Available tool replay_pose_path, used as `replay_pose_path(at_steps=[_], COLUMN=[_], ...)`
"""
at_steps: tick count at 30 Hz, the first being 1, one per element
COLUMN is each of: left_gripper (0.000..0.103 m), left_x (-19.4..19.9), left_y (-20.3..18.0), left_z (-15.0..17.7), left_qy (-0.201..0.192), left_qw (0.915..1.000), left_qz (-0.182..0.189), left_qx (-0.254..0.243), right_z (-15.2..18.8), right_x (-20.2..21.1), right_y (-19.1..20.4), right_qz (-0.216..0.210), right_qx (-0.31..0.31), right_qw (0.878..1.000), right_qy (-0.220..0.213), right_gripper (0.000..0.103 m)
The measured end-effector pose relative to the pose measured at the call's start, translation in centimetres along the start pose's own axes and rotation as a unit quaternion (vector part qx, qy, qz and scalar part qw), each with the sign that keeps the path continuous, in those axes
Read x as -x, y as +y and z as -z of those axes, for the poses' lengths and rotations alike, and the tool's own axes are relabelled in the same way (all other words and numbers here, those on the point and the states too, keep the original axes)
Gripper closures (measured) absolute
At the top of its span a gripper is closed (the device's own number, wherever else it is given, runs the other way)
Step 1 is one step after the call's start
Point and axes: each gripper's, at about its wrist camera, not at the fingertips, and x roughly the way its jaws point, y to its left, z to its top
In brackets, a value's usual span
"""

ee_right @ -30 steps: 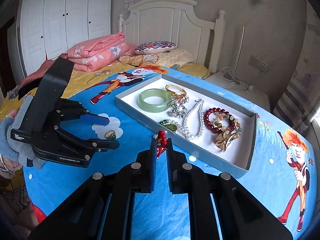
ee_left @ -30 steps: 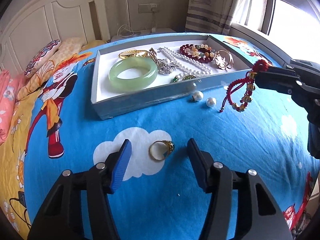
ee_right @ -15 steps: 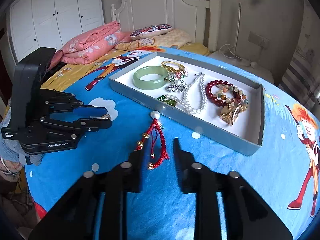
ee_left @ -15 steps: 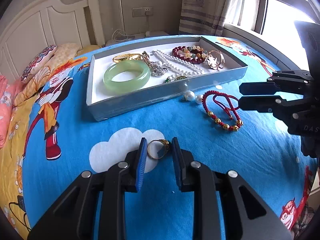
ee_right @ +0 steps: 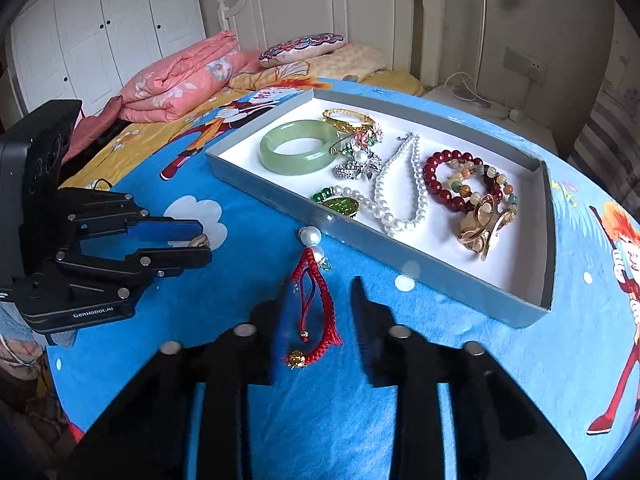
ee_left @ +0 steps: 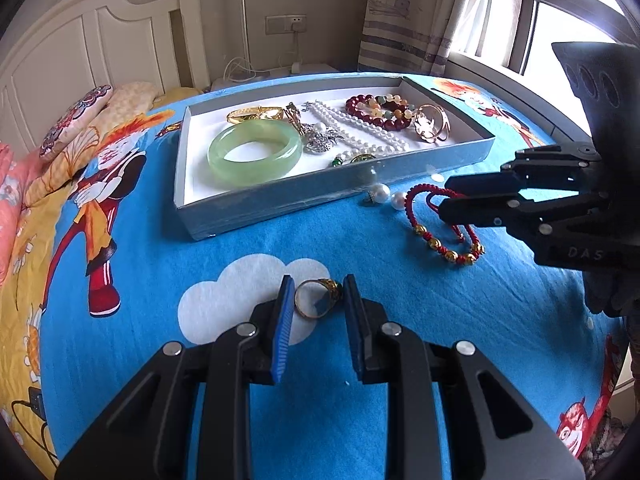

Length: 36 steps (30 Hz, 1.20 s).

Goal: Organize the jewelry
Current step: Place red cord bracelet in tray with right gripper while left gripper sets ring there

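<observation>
A gold ring with a green stone [ee_left: 332,285] lies on the white cloud print of the blue bedsheet. My left gripper [ee_left: 316,304] is shut on it, one pad on each side; the right wrist view shows that gripper [ee_right: 204,240] at the left. A red cord bracelet with gold beads [ee_left: 440,242] lies on the sheet near two pearl earrings [ee_left: 380,192]. My right gripper [ee_right: 319,292] straddles the bracelet [ee_right: 326,308]. Its jaws are closing and blurred, and the pads stand clear of the cord. The left wrist view has this gripper [ee_left: 443,196] at the right.
A grey-blue tray [ee_left: 280,208] lined in white sits further back on the bed. It holds a jade bangle [ee_left: 255,152], a gold bangle, brooches, a pearl necklace and red beads. Pillows, a folded pink quilt [ee_right: 180,76] and the headboard lie beyond.
My left jaws closed in from wide apart onto the ring. My right gripper let the red bracelet down from the air onto the sheet, opened, and came down over it.
</observation>
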Motion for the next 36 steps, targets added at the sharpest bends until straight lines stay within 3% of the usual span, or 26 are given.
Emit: replay_pose_path(at_steps=[2,13,20,36], left_gripper=[0.079,0.079,0.079,0.079], left_x=[0.1,1.2,2.5,1.0], left_y=[0.0,-0.2,-0.2,0.2], left_z=[0.1,0.2,-1.5,-7.8], left_qy=[-0.001,-0.019,-0.040,-0.046], left_qw=[1.0000,0.9998,0.9991,0.9987], left_qz=[0.000,-0.007,-0.014,-0.013], left_qx=[0.003,0.002,-0.003,-0.017], right_z=[0.2,-0.7,-2.3,-6.3], right_x=[0.3,4.0,5.4,3.2], right_y=[0.2,-0.1,-1.5,-4.1], right_qz=[0.003,0.021,0.036,0.060], right_qx=[0.002,-0.007,-0.018,-0.039], right_qw=[1.000,0.997,0.994,0.992], right_qy=[-0.008,-0.073,-0.102,-0.105], right_gripper=[0.097,0.097,0.097,0.097])
